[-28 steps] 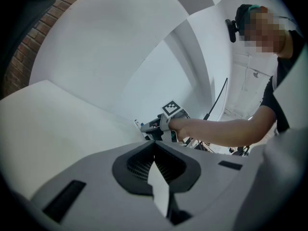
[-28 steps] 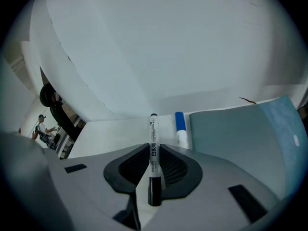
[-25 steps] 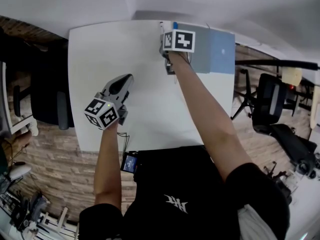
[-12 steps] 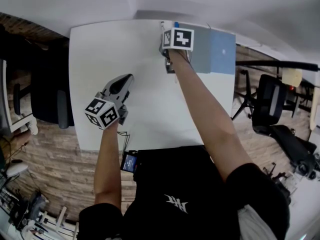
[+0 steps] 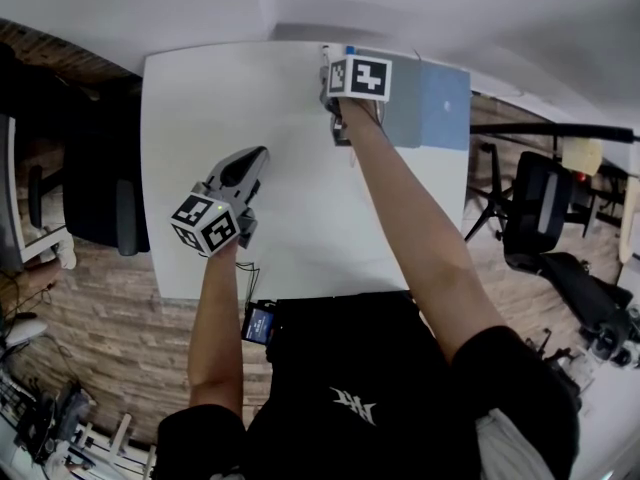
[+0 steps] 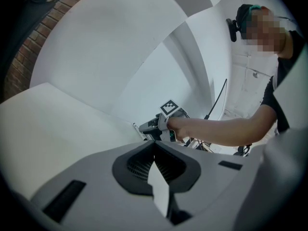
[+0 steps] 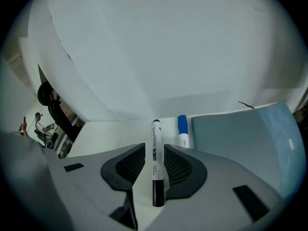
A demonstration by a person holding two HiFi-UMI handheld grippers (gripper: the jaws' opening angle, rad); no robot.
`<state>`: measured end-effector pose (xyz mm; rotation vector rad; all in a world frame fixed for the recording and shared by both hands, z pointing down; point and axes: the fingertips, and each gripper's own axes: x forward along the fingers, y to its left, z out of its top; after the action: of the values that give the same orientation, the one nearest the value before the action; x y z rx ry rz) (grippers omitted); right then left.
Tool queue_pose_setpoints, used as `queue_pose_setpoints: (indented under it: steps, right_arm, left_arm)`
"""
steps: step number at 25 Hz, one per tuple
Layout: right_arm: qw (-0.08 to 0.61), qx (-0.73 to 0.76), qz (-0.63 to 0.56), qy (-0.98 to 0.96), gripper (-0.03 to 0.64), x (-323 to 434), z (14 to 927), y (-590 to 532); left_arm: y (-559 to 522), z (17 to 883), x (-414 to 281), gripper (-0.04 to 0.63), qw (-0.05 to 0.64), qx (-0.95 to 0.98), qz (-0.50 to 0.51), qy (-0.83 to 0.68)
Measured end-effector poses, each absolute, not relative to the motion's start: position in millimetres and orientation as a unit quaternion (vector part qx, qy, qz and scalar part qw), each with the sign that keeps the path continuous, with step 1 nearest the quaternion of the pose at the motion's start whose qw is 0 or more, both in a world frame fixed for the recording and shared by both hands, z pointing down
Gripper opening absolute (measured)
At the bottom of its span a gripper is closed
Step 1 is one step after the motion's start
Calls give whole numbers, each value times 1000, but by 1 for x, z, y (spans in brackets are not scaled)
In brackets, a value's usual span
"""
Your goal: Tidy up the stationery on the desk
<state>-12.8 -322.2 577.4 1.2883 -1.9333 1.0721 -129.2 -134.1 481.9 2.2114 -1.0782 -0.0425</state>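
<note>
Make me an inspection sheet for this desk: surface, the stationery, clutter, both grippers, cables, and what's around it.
Surface: white desk, no spills seen.
Job's things: black-capped marker and blue-capped marker lie side by side, apart, at the desk's far edge beside a grey-blue pad.
Clutter: nothing seen.
Grippers: left gripper is shut and empty, over the desk. The jaws of the right gripper have just been opening; the black-capped marker lies between them and the pads are not pressing on it.
Cables: thin dark cable at the desk's near edge.
Surroundings: black chair at the left, another chair at the right, brick-pattern floor.
</note>
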Motion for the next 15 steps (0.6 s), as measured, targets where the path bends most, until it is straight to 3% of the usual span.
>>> queue_pose_setpoints:
  steps: [7, 10, 15]
  right_arm:
    - [229, 485, 373, -757, 135, -3, 525, -334]
    - [200, 484, 333, -784, 75, 11, 487, -339]
    - [152, 458, 287, -828, 52, 29, 439, -330]
  left_arm:
    - [-132, 469, -129, 3, 322, 850, -20, -416]
    - [-130, 459, -128, 3, 314, 853, -23, -416]
    - [-128, 442, -126, 3, 298, 859, -26, -415]
